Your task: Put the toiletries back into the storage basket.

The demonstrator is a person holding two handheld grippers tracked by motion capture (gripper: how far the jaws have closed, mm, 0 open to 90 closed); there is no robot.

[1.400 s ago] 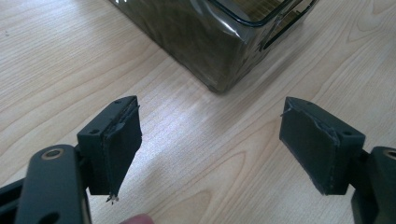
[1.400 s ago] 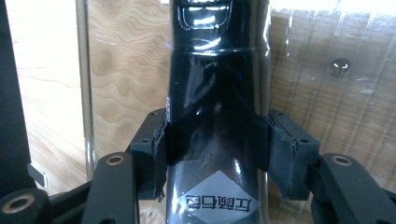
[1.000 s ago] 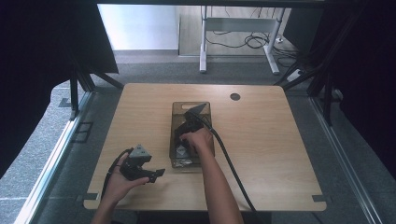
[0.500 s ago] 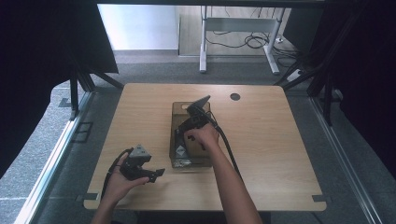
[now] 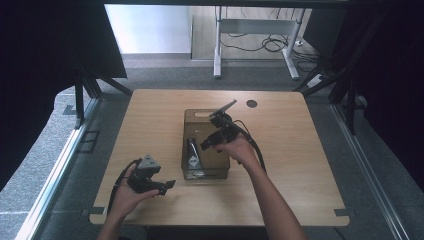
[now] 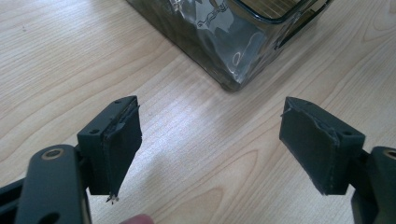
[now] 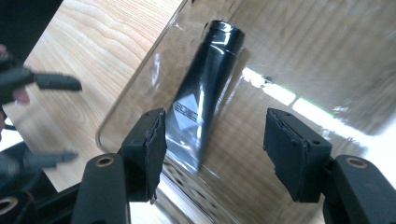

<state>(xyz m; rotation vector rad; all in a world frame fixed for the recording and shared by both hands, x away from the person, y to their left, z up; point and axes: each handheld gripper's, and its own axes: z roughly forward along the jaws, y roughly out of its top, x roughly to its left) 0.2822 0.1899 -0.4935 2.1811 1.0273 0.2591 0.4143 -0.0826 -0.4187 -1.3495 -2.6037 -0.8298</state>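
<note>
Lying in one bin: one black tube; two claws, left claw, right claw, both apart, empty.

The black tube is a glossy squeeze tube with a round dark cap at one end and a flat crimped end at the other; a white diamond mark and small white letters are printed on its side. It lies flat on the bottom of the smoky transparent plastic bin, near the bin's left wall, with its length along the long side of the bin. The bin is rectangular, open on top, and stands upright in the middle of the wooden desk.
</note>
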